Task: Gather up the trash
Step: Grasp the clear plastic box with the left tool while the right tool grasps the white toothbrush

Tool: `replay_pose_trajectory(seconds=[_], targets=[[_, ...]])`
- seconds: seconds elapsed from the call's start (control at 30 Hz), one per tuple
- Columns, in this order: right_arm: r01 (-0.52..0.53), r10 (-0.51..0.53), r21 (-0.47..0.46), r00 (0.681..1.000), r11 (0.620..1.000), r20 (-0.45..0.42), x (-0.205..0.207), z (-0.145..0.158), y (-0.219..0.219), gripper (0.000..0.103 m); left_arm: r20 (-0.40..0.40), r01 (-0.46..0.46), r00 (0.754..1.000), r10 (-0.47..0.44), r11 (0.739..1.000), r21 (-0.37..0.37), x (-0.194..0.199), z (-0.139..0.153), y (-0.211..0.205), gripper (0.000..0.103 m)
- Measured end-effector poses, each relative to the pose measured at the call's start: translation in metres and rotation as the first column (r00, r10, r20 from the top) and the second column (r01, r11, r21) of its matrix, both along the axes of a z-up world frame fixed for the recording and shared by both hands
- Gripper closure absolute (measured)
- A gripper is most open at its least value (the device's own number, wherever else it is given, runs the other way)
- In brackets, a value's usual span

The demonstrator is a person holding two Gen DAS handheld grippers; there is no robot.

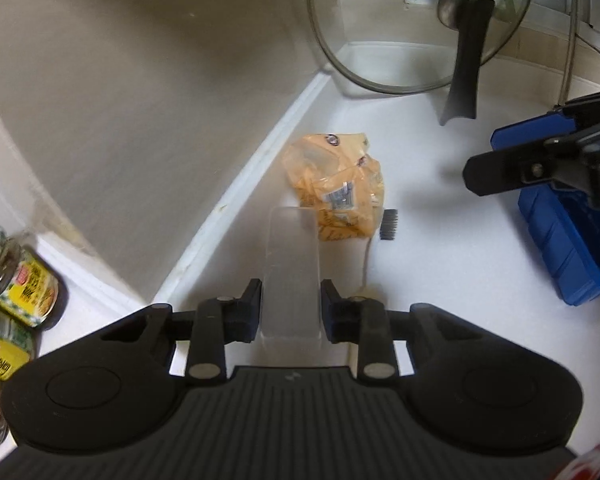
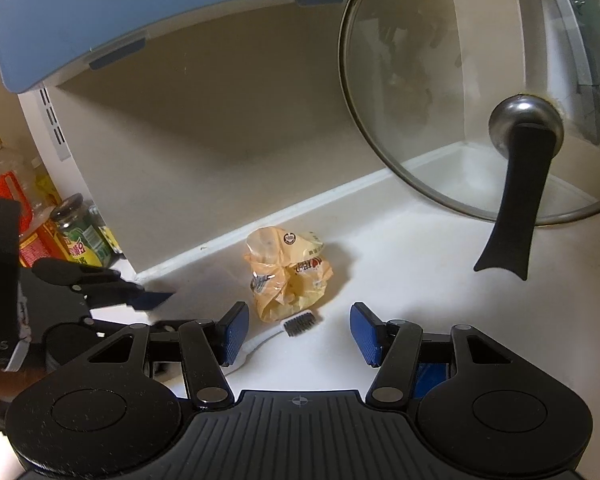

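A crumpled orange plastic wrapper (image 1: 336, 182) lies on the white counter by the wall ledge; it also shows in the right wrist view (image 2: 288, 274). A white toothbrush (image 2: 296, 326) with dark bristles lies just in front of it, and its bristles show in the left wrist view (image 1: 389, 224). My left gripper (image 1: 290, 308) is shut on a clear plastic strip (image 1: 291, 268) that points at the wrapper. My right gripper (image 2: 298, 332) is open and empty, just short of the toothbrush and wrapper. It shows at the right of the left wrist view (image 1: 500, 168).
A glass pot lid (image 2: 460, 112) with a black handle leans in the back corner. A blue bin (image 1: 564, 248) stands at the right. Jars and bottles (image 1: 16, 284) stand at the left, beside a white and blue appliance (image 2: 100, 28).
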State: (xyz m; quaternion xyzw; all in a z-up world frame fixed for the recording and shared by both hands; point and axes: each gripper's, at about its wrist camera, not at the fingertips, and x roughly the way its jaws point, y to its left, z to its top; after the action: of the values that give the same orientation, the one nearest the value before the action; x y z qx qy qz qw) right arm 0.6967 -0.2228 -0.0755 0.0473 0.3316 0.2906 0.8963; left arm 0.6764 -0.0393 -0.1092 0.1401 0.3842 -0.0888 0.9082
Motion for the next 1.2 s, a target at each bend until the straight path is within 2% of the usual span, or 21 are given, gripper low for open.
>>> replay_pose_trajectory(seconds=[0.17, 0.37, 0.47, 0.57, 0.67, 0.83, 0.97, 1.07, 1.2], targets=[[-0.015, 0.015, 0.005, 1.0, 1.0, -0.017, 0.007, -0.001, 0.012, 0.047, 0.012, -0.047, 0.999, 0.047, 0.998, -0.038, -0.021, 0.009, 0.012, 0.076], [-0.025, 0.028, 0.039, 0.996, 0.999, -0.08, 0.0, -0.005, 0.03, 0.047, 0.028, -0.098, 0.995, 0.101, 0.992, -0.08, -0.06, 0.023, 0.033, 0.076], [-0.008, 0.011, 0.032, 0.994, 0.999, -0.109, -0.008, -0.012, 0.044, 0.047, 0.04, -0.13, 0.99, 0.134, 0.987, -0.093, -0.079, 0.028, 0.042, 0.076], [0.045, -0.039, 0.038, 0.986, 0.998, -0.159, -0.013, -0.024, 0.056, 0.047, 0.04, -0.167, 0.984, 0.172, 0.98, -0.105, -0.097, 0.029, 0.052, 0.076], [0.095, -0.089, 0.025, 0.981, 0.995, -0.175, -0.015, -0.037, 0.068, 0.047, 0.038, -0.199, 0.978, 0.204, 0.973, -0.114, -0.114, 0.031, 0.062, 0.076], [0.157, -0.155, 0.0, 0.977, 0.988, -0.144, -0.016, -0.049, 0.083, 0.047, 0.042, -0.26, 0.962, 0.268, 0.955, -0.145, -0.136, 0.033, 0.08, 0.076], [0.157, -0.163, -0.064, 0.981, 0.986, -0.101, -0.019, -0.058, 0.098, 0.058, 0.04, -0.285, 0.955, 0.293, 0.947, -0.148, -0.149, 0.033, 0.088, 0.076], [0.125, -0.132, -0.091, 0.989, 0.988, -0.065, -0.026, -0.06, 0.105, 0.064, 0.033, -0.303, 0.95, 0.311, 0.941, -0.15, -0.157, 0.032, 0.091, 0.076], [0.047, -0.051, -0.124, 0.998, 0.991, -0.031, -0.045, -0.06, 0.111, 0.066, 0.031, -0.314, 0.946, 0.323, 0.935, -0.162, -0.17, 0.033, 0.093, 0.076]])
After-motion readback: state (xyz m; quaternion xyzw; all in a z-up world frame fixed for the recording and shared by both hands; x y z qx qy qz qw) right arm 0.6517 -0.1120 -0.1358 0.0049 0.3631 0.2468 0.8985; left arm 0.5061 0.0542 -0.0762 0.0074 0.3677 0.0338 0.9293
